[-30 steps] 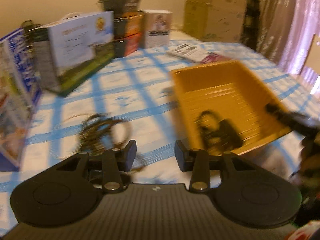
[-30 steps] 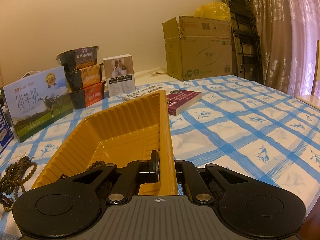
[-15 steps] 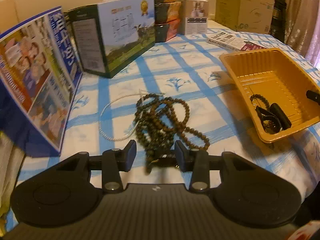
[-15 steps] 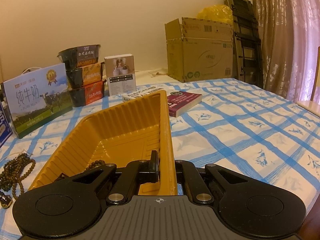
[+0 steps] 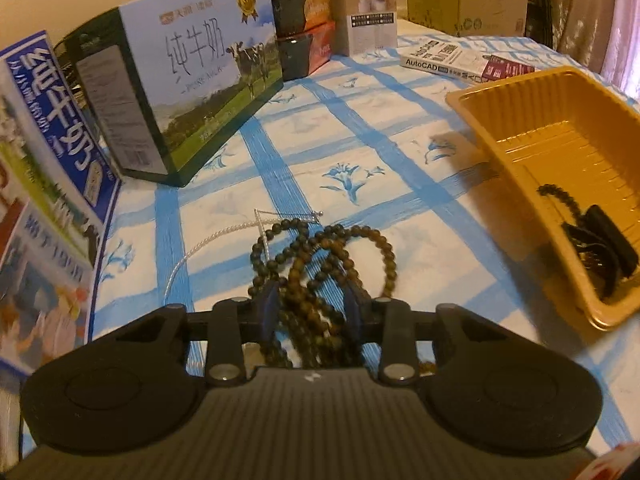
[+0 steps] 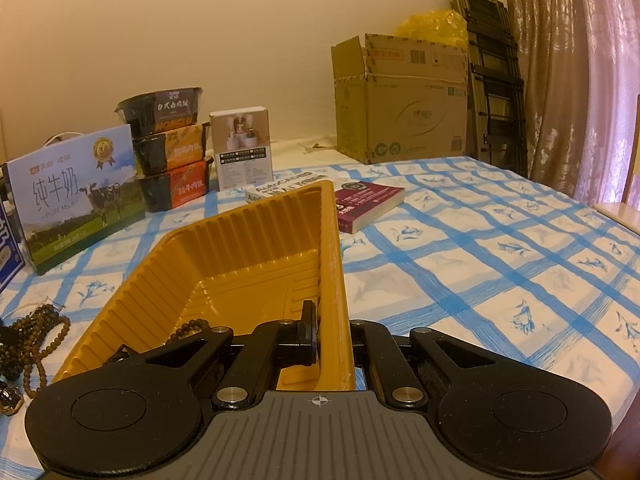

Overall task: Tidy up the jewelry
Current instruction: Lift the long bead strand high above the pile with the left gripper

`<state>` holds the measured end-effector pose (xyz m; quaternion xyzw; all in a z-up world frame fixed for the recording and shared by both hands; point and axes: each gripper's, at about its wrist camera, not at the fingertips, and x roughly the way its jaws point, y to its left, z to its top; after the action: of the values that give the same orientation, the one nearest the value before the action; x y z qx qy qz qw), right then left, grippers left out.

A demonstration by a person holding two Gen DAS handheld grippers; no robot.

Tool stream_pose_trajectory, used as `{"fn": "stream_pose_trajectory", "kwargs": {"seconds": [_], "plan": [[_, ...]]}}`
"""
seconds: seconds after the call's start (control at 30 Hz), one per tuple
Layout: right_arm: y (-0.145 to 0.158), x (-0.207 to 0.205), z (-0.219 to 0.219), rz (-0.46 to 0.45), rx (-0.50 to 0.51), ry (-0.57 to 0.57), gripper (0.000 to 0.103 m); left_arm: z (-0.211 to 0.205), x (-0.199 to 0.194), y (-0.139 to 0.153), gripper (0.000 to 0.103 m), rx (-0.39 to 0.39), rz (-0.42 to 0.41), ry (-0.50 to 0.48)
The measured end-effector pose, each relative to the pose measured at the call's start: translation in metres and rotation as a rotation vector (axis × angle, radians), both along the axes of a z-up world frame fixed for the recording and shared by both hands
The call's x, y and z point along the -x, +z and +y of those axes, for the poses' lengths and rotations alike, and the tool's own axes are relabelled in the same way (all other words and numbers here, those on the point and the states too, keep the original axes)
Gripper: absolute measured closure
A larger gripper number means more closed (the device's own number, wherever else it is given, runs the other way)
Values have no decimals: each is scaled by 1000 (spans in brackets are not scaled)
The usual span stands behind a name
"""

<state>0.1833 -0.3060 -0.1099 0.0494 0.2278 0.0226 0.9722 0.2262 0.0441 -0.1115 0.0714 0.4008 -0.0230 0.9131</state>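
The left gripper (image 5: 310, 306) sits low at the centre of its frame, tilted downward; its 2 jaws have just been closing and stand partly apart. The right gripper (image 6: 334, 334) sits at lower centre of its frame, its 2 jaws fully closed, clamping something thin.

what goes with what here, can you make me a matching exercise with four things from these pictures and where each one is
Things:
1. brown bead strands
2. black hair clip
3. right gripper
4. milk carton

Places:
a. inside the yellow tray
b. standing at the back left of the tablecloth
c. shut on the tray's side wall
d. heaped on the cloth between the left gripper's fingers

Pairs: 1-d, 2-a, 3-c, 4-b
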Motion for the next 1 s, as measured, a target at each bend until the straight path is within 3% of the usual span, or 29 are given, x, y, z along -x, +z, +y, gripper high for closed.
{"fn": "stream_pose_trajectory", "kwargs": {"seconds": [0.13, 0.3, 0.4, 0.7, 1.0], "plan": [[0, 0, 0, -1, 1, 0, 99, 4, -13, -9, 78, -12, 25, -9], [0, 0, 0, -1, 1, 0, 99, 4, -15, -13, 96, -25, 30, -24], [0, 0, 0, 0, 0, 0, 99, 7, -8, -4, 97, 6, 21, -28], [-1, 0, 0, 1, -3, -1, 99, 12, 31, 57, 97, 122, -58, -55], [-2, -1, 0, 1, -4, -1, 99, 0, 58, 120, 97, 167, -155, -114]]}}
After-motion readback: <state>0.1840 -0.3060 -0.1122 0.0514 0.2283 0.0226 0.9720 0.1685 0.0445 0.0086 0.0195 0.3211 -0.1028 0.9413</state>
